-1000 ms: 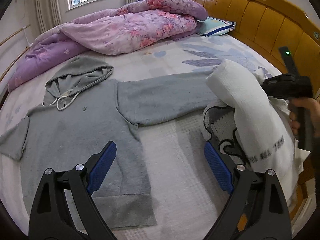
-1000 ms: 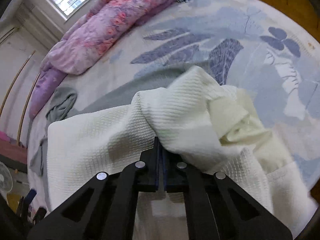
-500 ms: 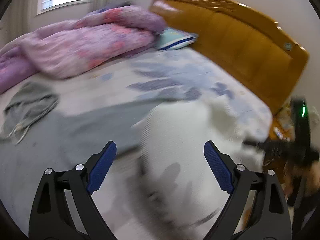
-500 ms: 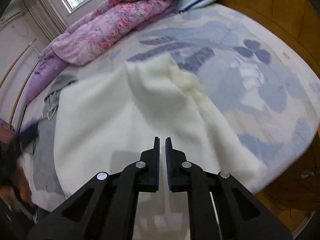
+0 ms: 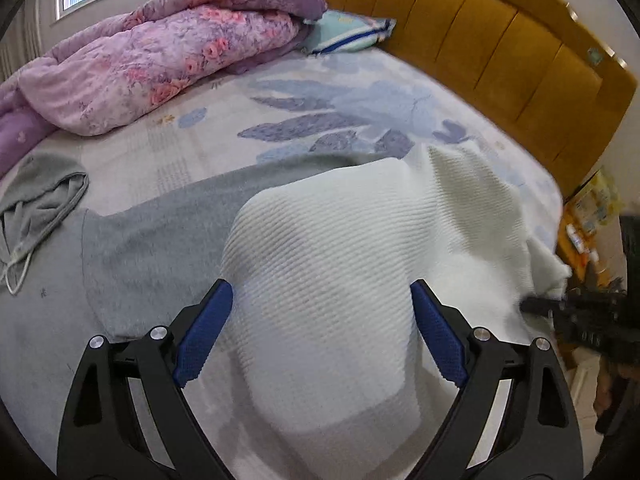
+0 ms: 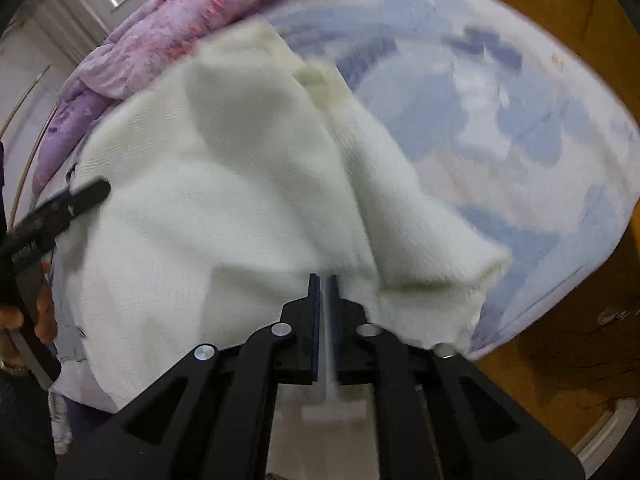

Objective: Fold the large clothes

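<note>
A white knit garment (image 5: 352,264) hangs spread over the bed's near right side, partly covering a grey hoodie (image 5: 160,232) laid flat on the sheet. My left gripper (image 5: 320,336) is open, its blue pads either side of the white cloth. My right gripper (image 6: 325,296) is shut on the white garment's (image 6: 224,184) edge and holds it up. The right gripper also shows in the left wrist view (image 5: 576,316) at the cloth's right edge. The left gripper shows at the left of the right wrist view (image 6: 72,200).
A pink and purple floral quilt (image 5: 160,52) is piled at the far side of the bed. A striped pillow (image 5: 348,28) lies by the wooden headboard (image 5: 500,48). A bedside stand with small items (image 5: 588,220) is at the right.
The white garment went from a bunched roll to spread wide over the hoodie's sleeve. My left gripper swung right toward it. The right gripper pulled its edge back toward the bed's edge.
</note>
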The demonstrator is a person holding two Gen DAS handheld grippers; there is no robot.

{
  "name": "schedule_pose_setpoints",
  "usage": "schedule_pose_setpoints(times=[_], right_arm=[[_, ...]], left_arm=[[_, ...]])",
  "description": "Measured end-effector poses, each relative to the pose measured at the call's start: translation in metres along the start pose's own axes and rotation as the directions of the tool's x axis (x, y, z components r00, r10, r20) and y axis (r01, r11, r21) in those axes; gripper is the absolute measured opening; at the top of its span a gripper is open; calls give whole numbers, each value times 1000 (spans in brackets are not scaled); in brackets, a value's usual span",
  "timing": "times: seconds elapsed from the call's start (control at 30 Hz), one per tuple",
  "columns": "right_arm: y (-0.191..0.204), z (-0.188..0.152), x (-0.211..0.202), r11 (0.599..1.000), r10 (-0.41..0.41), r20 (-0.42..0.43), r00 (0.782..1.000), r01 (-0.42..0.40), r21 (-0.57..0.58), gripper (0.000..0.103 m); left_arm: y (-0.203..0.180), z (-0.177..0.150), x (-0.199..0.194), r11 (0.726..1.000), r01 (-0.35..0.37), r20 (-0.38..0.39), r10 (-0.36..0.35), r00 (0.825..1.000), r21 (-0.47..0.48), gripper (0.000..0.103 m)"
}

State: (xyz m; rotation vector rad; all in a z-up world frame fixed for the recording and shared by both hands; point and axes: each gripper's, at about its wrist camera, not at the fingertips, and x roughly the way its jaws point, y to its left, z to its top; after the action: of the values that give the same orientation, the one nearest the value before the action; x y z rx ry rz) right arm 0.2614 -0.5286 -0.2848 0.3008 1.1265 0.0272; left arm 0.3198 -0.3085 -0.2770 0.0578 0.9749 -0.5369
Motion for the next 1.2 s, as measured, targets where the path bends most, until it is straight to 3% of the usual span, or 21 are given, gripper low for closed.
schedule_pose_setpoints(times=[0.17,0.3,0.37,0.43,0.5,0.57,0.67,0.7,0.87,0.97,1.03,1.1,1.2], right_arm=[[29,49,0,996,59,100,993,-52,-76,8],[38,86,24,985,158,99,983,-149,-87,8],[30,101,47,995,70,84,994,-64,-72,0],[13,111,58,997,72,89,994,-71,-11,0],[2,114,54,998,31,125,992,-37,44,0],[-5,112,48,994,47,137,990,-59,90,0],[-6,107,44,993,-101,123,987,92,70,0],[-6,105,42,994,-97,120,988,90,68,5],[28,59,6,999,-32,162,986,39,-38,6],[63,12,-15,995,14,157,987,1,-98,6],[84,-17,-23,994,17,155,988,0,-106,13],[107,-49,-33,994,-8,158,987,25,-105,39],[139,-82,-44,991,-32,173,984,53,-121,68]], left_arm=[[9,-24,-32,999,1,61,2,998,-36,89],[27,-45,-50,998,-37,75,40,996,-43,89],[33,-51,-55,997,-55,74,59,996,-50,89],[45,-58,-61,992,-107,64,111,992,-72,89],[55,-64,-66,989,-109,61,115,991,-95,89],[64,-70,-69,987,-118,49,124,991,-113,89],[75,-81,-73,982,-117,29,123,992,-148,89],[77,-86,-75,981,-115,20,119,993,-157,89],[72,-100,-90,982,-101,24,106,994,-158,89],[70,-108,-103,982,-107,28,113,993,-154,89],[68,-116,-115,980,-118,36,125,992,-159,90],[66,-124,-126,980,-118,43,126,991,-162,91],[63,-137,-145,976,-123,53,134,990,-178,92]])
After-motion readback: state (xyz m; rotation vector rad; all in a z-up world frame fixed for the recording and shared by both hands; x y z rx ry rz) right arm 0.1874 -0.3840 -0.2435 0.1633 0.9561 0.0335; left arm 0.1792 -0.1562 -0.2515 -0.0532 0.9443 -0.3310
